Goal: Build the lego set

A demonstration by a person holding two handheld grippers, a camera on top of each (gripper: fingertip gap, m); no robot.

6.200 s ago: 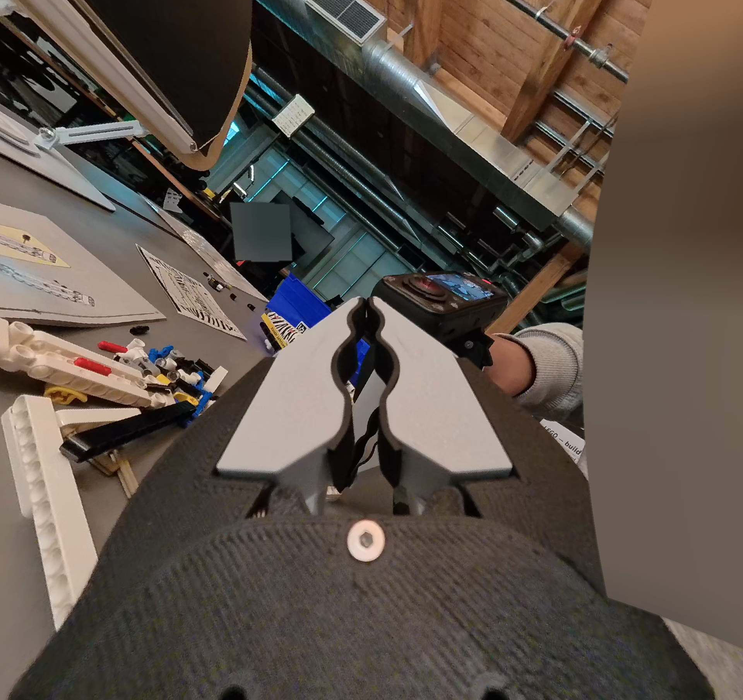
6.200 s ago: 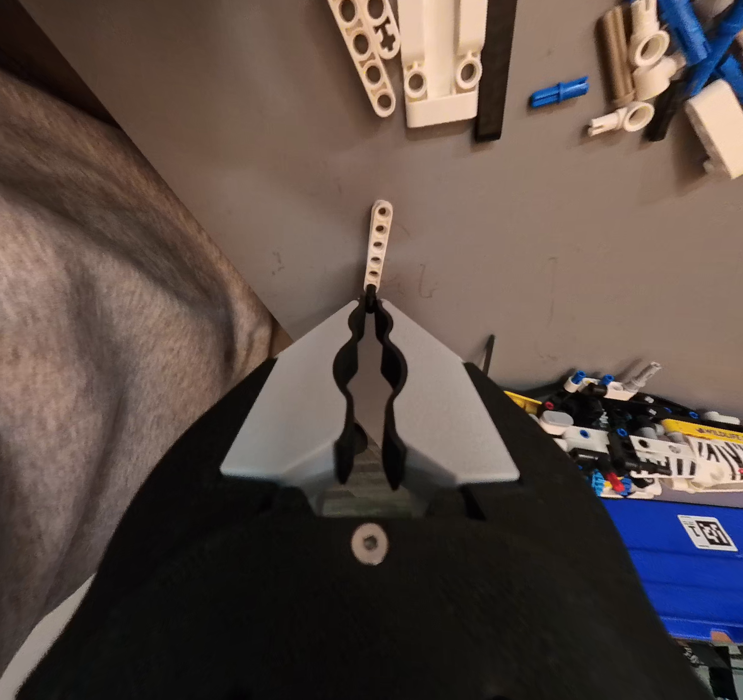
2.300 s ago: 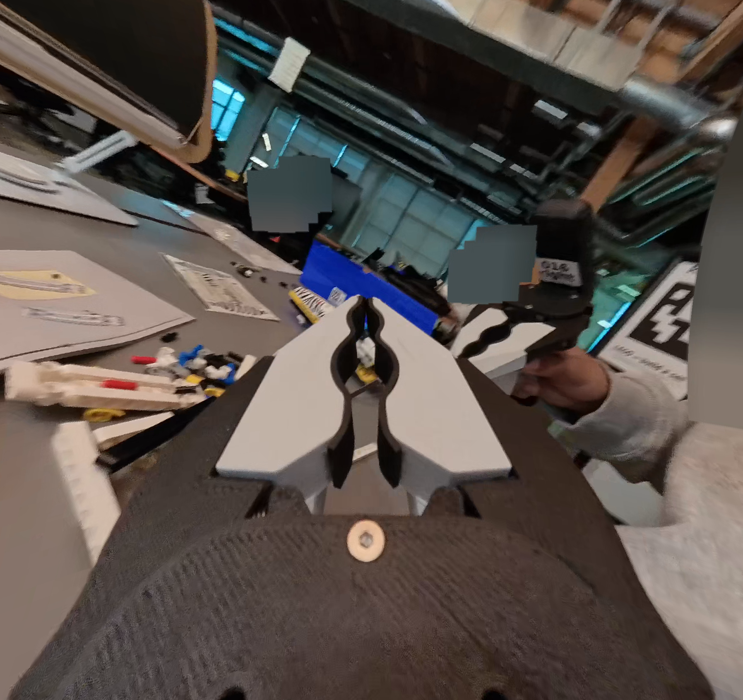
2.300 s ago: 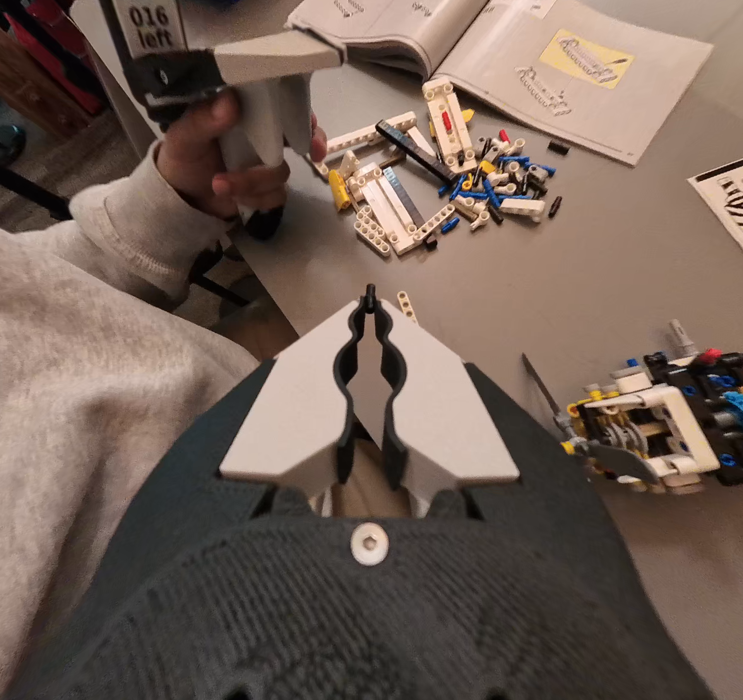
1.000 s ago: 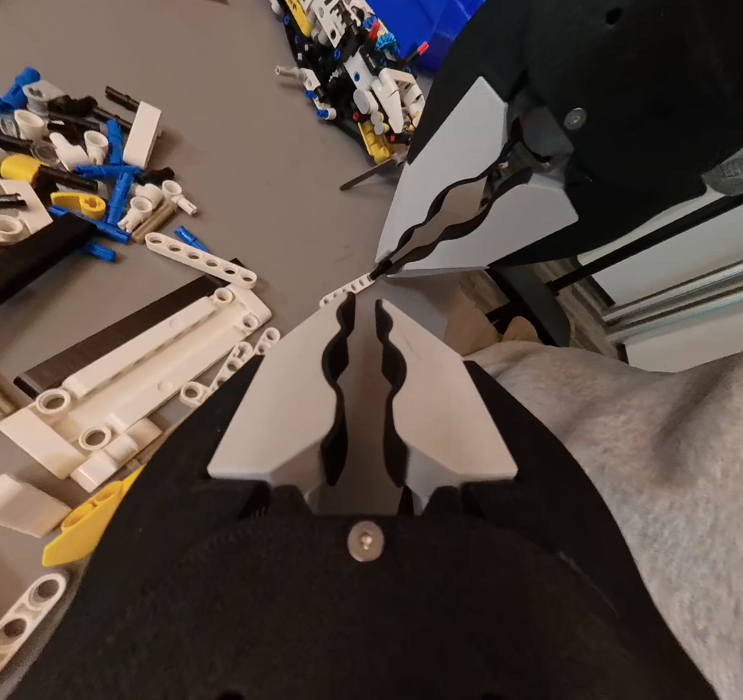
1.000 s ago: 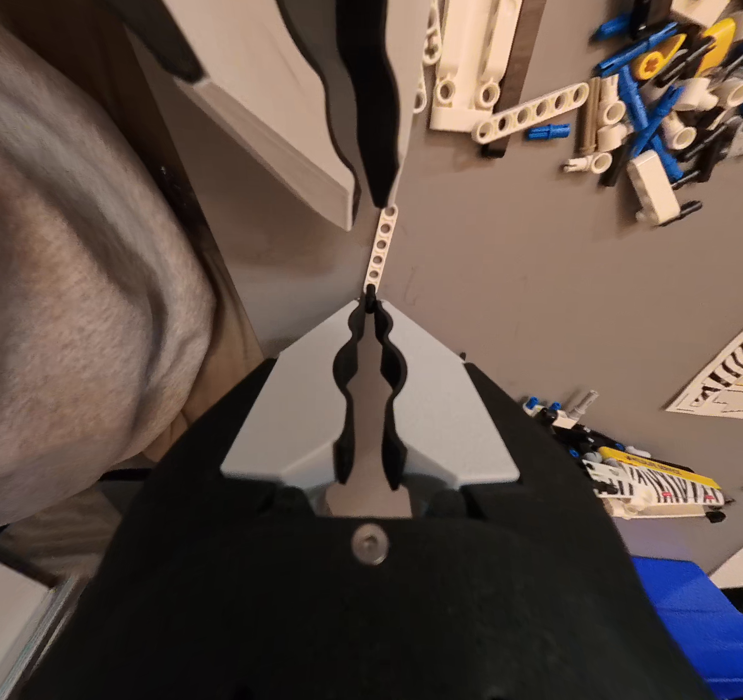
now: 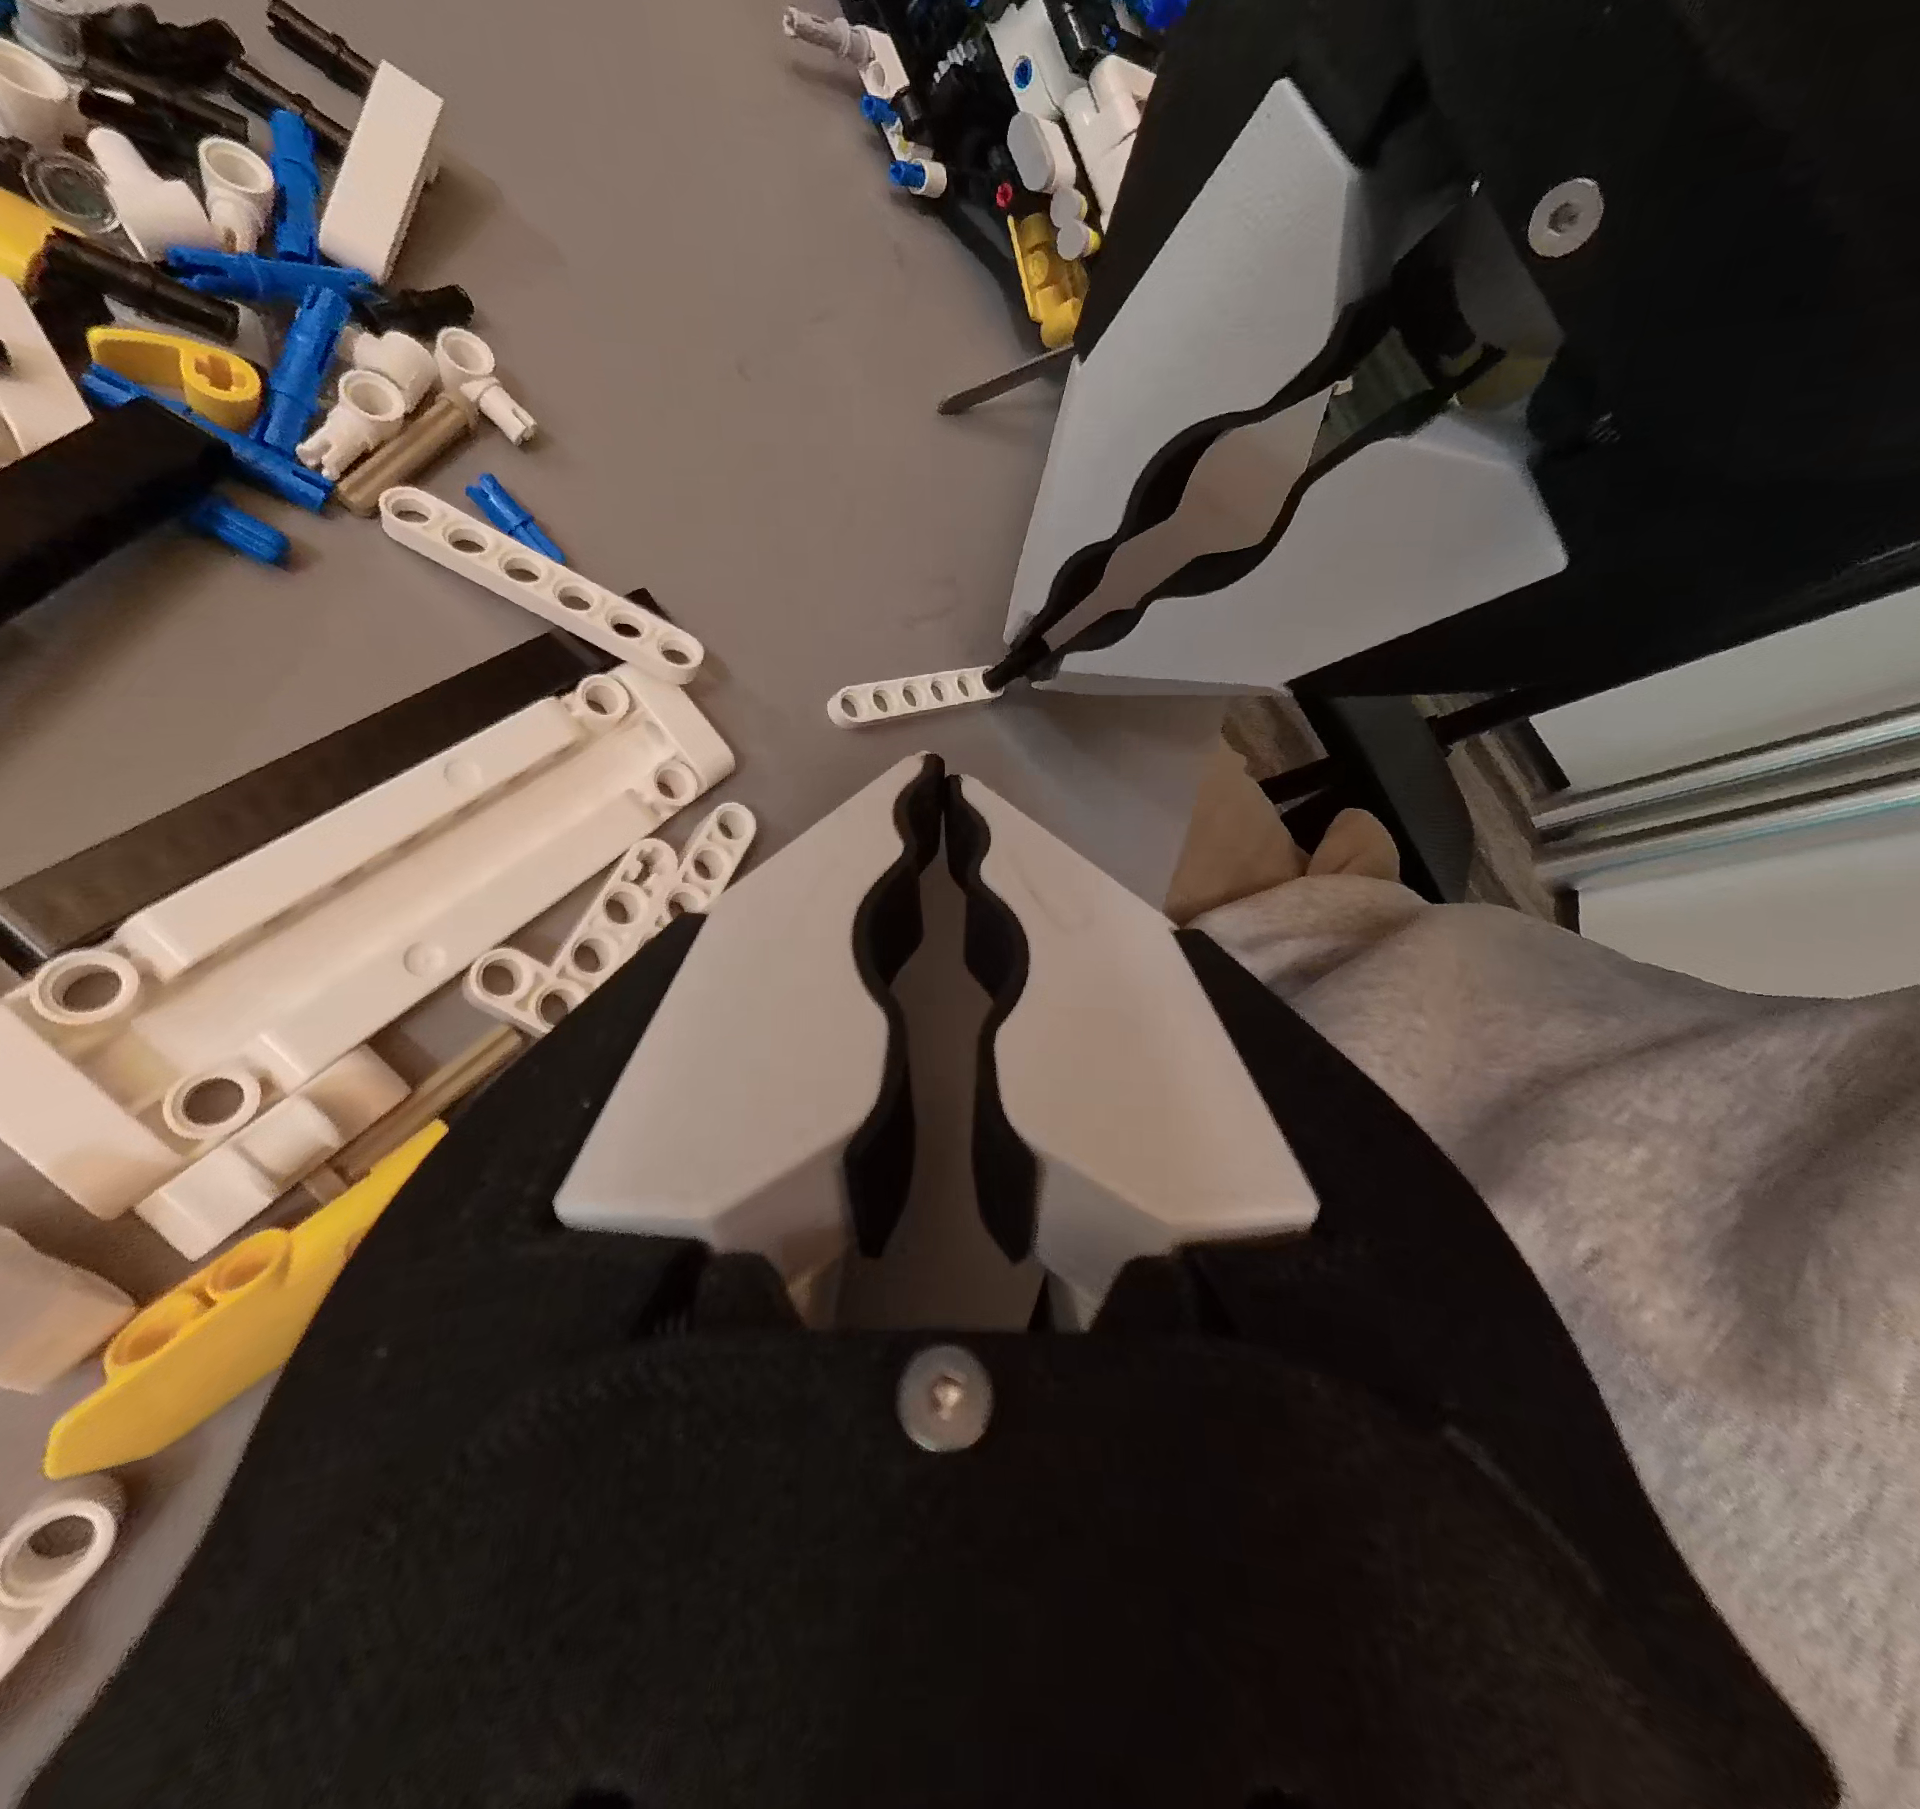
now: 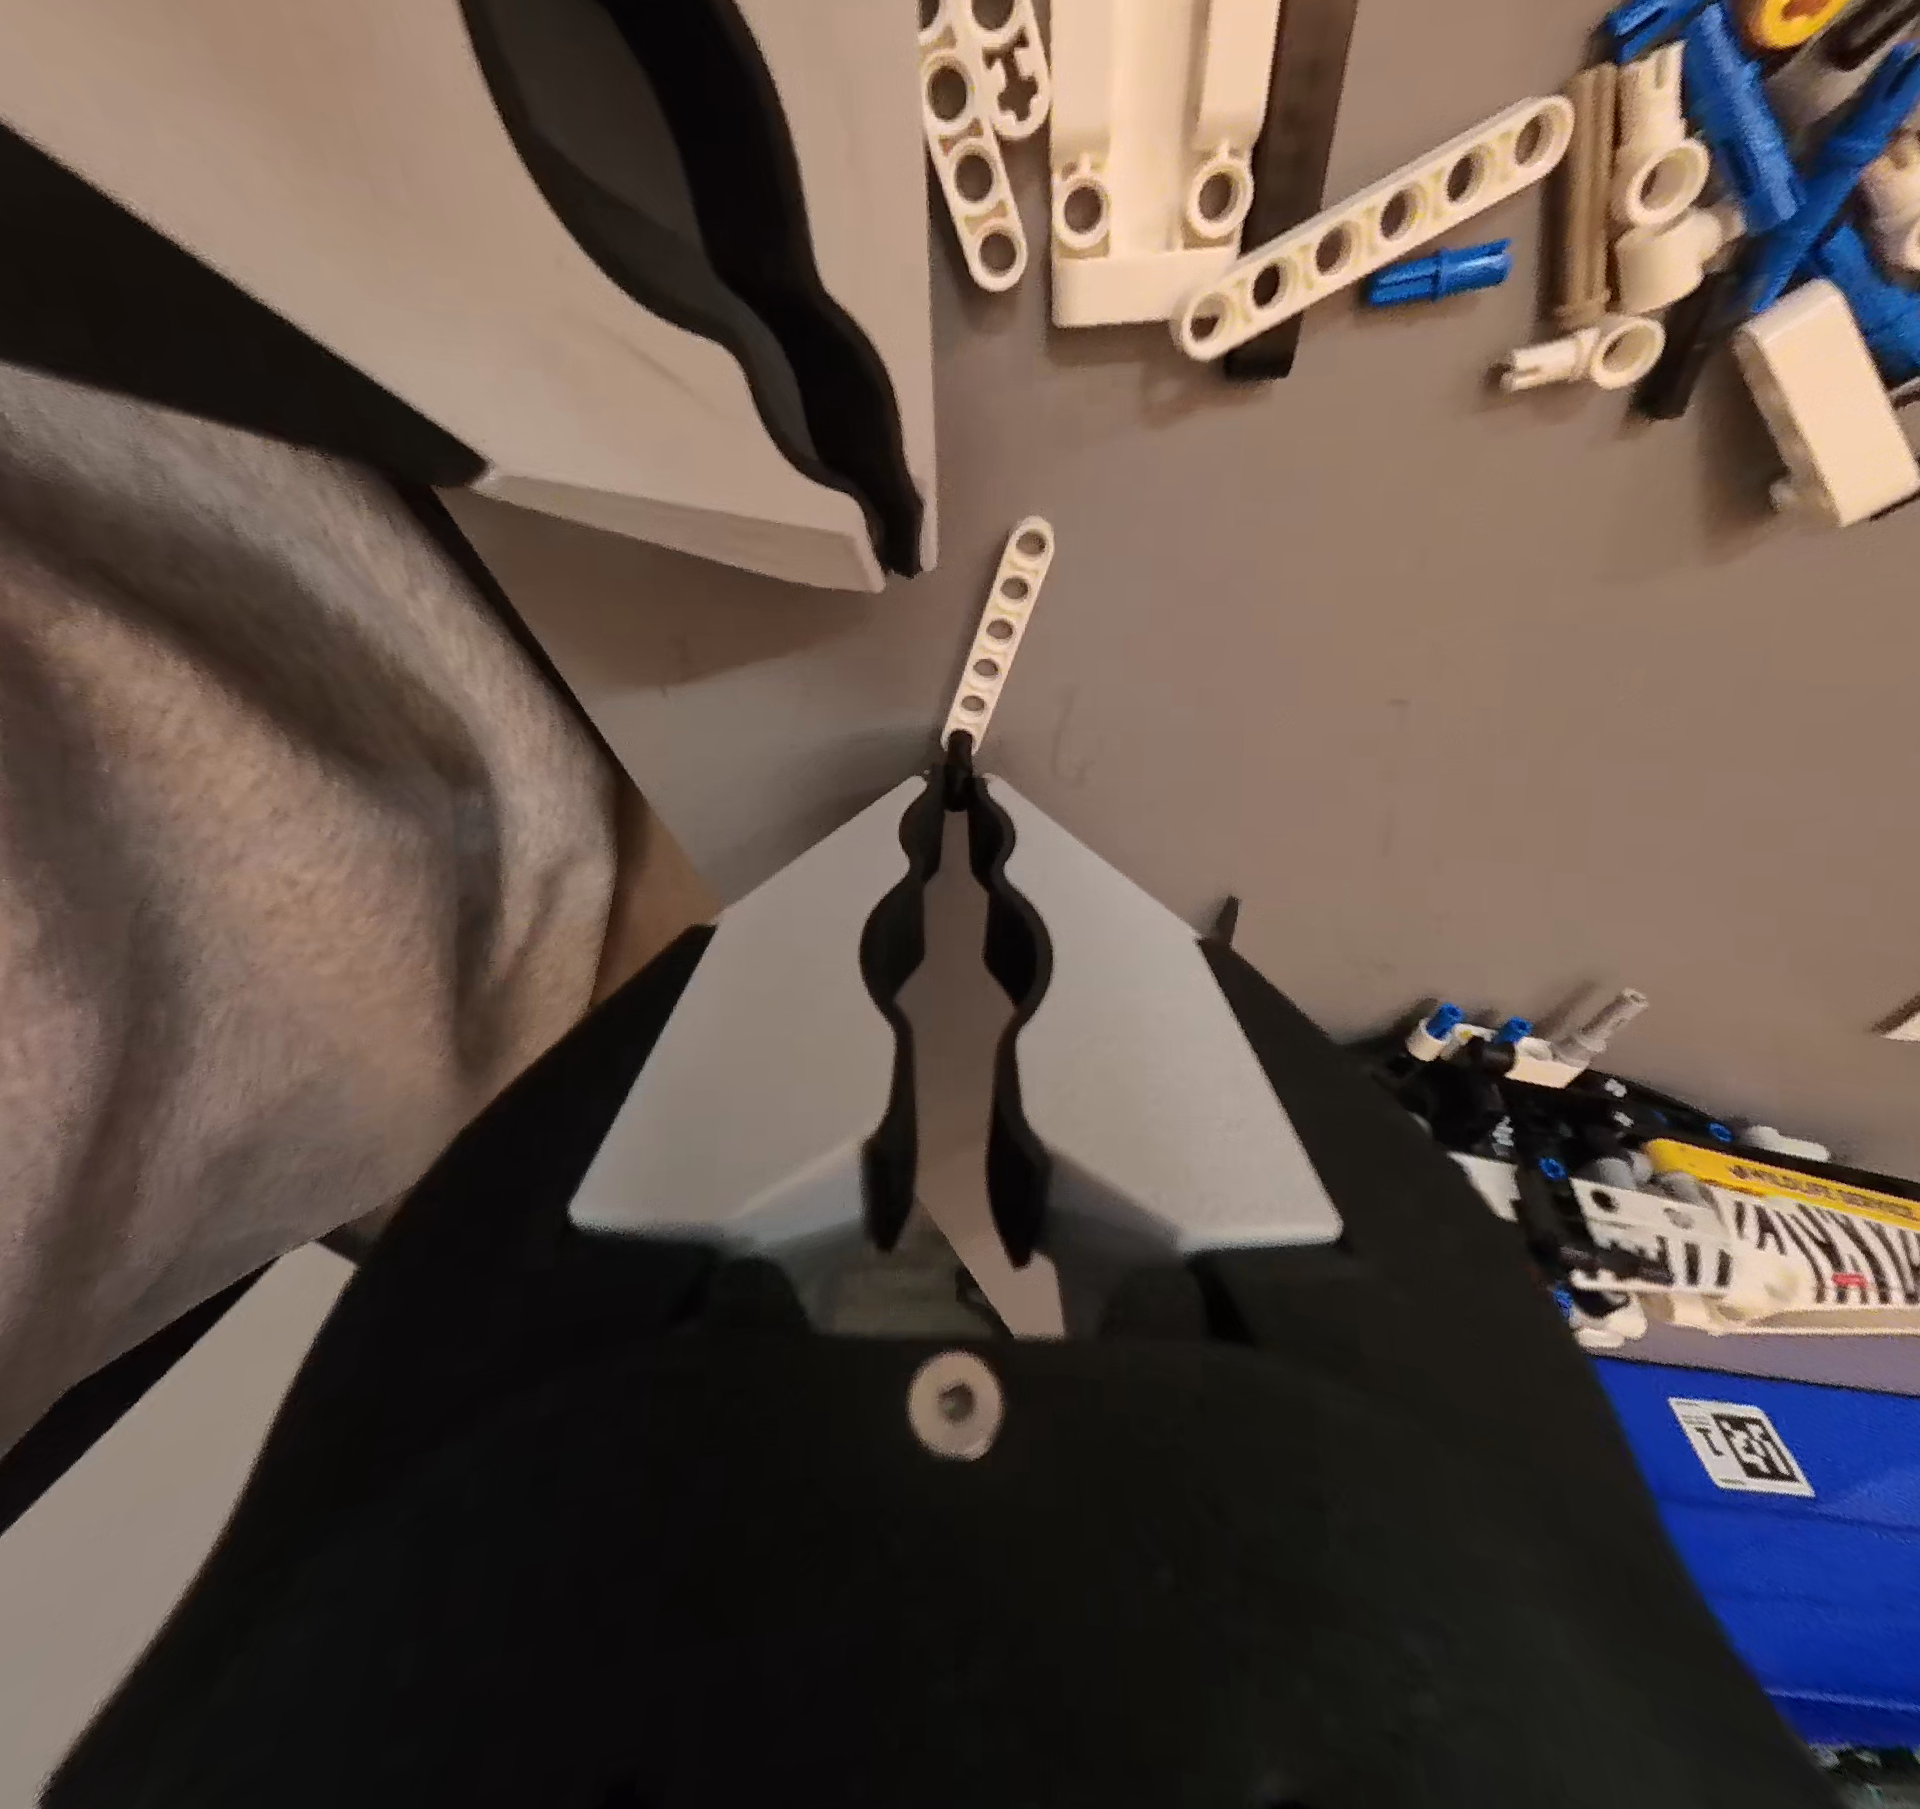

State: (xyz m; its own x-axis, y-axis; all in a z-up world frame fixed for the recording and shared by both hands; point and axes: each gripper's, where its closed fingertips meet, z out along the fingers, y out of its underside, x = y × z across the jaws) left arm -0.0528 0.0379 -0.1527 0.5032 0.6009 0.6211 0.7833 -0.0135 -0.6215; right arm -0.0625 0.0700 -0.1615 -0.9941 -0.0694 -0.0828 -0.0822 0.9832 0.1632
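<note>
Right gripper (image 8: 958, 757): I pinch one end of a small white beam (image 8: 1000, 632) at the very fingertips; the rest sticks out forward over the grey table (image 8: 1351, 668).
Left gripper (image 7: 937, 780): narrowed almost to closed, holding nothing, tips just beside the beam's free end but not touching it.
Loose parts: white beams, a long white panel (image 7: 343, 886), blue pins and a yellow piece lie in a pile on the table, well apart from the held beam.
Model (image 8: 1662, 1198): the half-built vehicle sits near a blue bin (image 8: 1766, 1510).
Step in hand, as I judge it: passing or regripping the beam between grippers.
Doing it well: I should open the left tips slightly, close squarely on the free end, and only then release the right.
Risk: such a shallow pinch could let the beam pivot or drop.
</note>
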